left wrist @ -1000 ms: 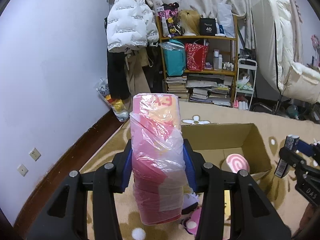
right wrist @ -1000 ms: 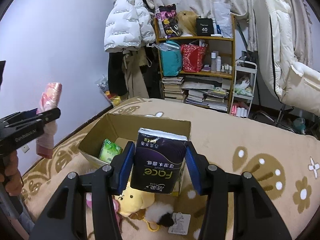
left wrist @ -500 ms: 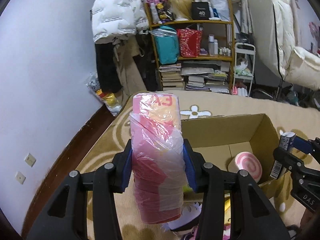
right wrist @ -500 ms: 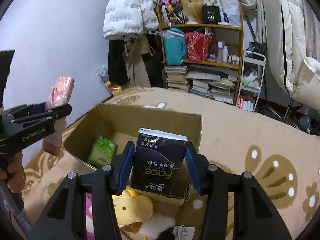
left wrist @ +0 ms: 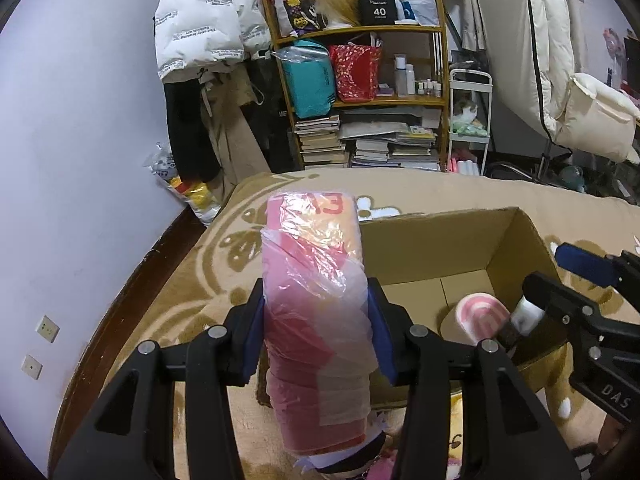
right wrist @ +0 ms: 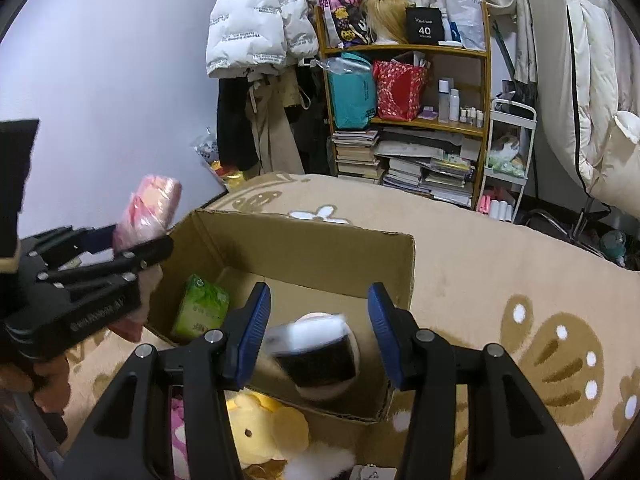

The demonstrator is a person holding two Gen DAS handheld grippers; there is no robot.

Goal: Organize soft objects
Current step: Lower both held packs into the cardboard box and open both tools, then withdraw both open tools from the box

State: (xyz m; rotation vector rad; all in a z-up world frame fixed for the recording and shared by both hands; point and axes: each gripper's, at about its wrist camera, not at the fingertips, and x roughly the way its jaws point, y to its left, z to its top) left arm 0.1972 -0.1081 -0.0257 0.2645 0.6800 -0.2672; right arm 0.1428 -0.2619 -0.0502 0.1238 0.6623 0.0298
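My left gripper [left wrist: 316, 328] is shut on a pink plastic-wrapped soft pack [left wrist: 316, 304], held upright over the near left edge of an open cardboard box [left wrist: 432, 240]. My right gripper [right wrist: 318, 332] is open above the box [right wrist: 304, 248]. A black tissue pack [right wrist: 316, 354] is blurred in mid-fall just below the right jaws, inside the box. A green tissue pack [right wrist: 202, 310] lies in the box's left end. A pink-striped round plush [left wrist: 482, 316] sits in the box in the left wrist view.
A yellow plush [right wrist: 268, 428] and other soft toys lie on the beige patterned rug [right wrist: 500, 264] in front of the box. A cluttered wooden shelf [right wrist: 408, 120] stands behind, a white chair [left wrist: 580, 92] at right, a wall at left.
My right gripper has opened and let go of the black tissue pack, which is dropping into the box. Both grippers have moved closer over the box; the left still holds the pink pack.
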